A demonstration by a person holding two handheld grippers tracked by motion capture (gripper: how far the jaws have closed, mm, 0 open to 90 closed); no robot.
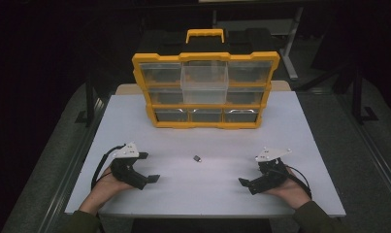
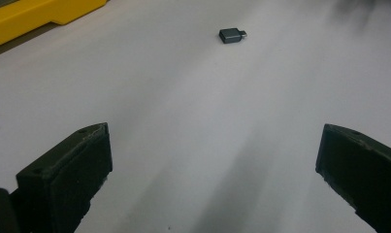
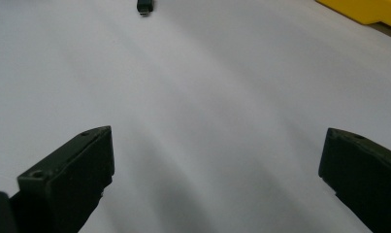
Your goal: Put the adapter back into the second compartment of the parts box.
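Centrally on the white table [image 1: 135, 126] lies a small dark grey adapter plug [image 1: 197, 158], well in front of the yellow organiser case with clear plastic drawers [image 1: 205, 90]. Left of the adapter, the left gripper [image 1: 148, 168] rests with jaws wide apart, empty. Right of it, the right gripper [image 1: 253, 171] likewise gapes, holding nothing.
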